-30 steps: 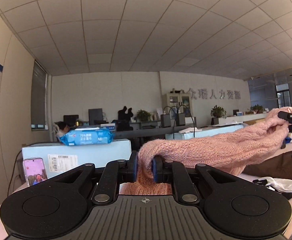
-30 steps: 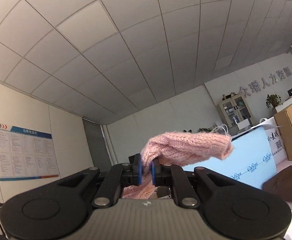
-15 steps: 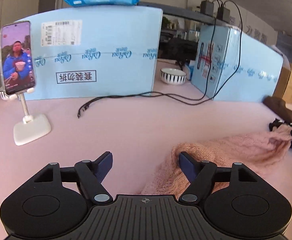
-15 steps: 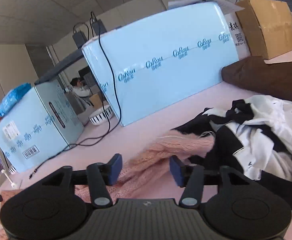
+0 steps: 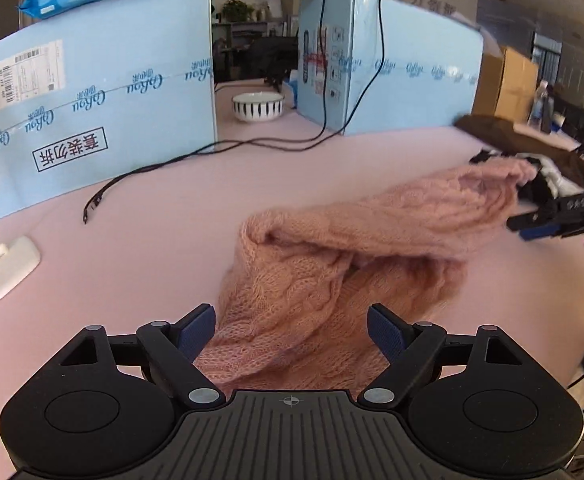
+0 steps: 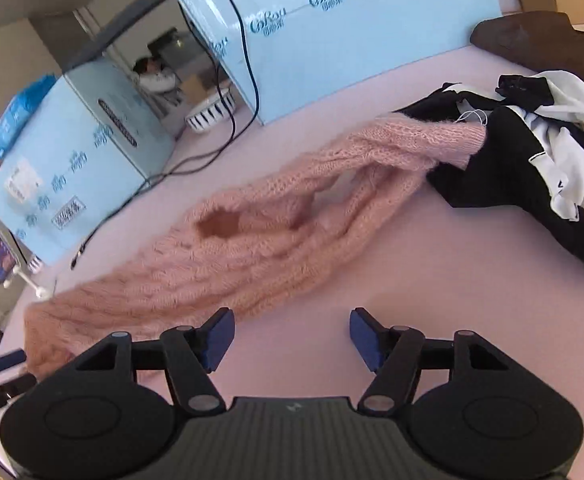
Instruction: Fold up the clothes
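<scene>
Since the earlier frames both grippers have let go of the pink knit sweater [image 5: 344, 248] and dropped from ceiling-facing to looking down at the pink table [image 5: 152, 208]; the sweater now lies rumpled across the middle of both views.

Lower centre of the left wrist view, the left gripper [image 5: 291, 330] has its jaws spread and opening, knit lying between the blue pads but unpinched. In the right wrist view the right gripper [image 6: 291, 336] is spread wide over bare table, the sweater just beyond its left pad.

This looks like the lay-down step; next calls for flattening the bunched body and sleeve before any fold.

At the right edge, the sleeve end overlaps a black-and-white garment [image 6: 532, 160]. Farther back stand blue boxes [image 5: 92, 92] and a bowl [image 5: 257, 106].
</scene>
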Demonstrator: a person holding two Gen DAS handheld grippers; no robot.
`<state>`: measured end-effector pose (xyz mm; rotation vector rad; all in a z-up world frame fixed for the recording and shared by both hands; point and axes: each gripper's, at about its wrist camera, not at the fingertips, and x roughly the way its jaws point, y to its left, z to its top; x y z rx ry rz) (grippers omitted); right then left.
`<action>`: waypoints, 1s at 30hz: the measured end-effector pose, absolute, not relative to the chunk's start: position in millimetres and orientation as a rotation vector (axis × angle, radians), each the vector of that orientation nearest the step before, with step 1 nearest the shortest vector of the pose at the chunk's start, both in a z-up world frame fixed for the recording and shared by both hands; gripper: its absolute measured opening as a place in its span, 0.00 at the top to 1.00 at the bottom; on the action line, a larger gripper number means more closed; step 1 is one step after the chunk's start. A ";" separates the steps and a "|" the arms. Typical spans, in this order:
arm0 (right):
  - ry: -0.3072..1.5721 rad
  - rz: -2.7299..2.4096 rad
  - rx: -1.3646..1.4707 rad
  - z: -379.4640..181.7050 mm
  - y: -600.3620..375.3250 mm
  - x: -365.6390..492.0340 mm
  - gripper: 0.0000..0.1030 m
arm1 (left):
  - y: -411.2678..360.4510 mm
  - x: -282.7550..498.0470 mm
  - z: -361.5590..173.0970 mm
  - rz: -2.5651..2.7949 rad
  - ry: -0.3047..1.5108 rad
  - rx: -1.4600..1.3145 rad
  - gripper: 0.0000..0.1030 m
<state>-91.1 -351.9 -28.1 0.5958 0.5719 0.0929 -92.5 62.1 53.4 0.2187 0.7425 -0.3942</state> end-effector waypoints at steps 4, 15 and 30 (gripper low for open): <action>0.515 0.103 0.793 -42.2 -364.8 -62.9 0.95 | 69.3 -77.6 43.7 -0.363 0.732 0.136 0.78; 0.029 0.147 0.667 78.0 -359.6 -82.2 0.96 | 91.8 -62.1 135.0 -0.336 0.388 -0.021 0.89; -0.553 0.211 0.445 115.4 -352.7 -285.9 0.96 | 110.0 -247.0 206.4 -0.424 0.001 0.015 0.89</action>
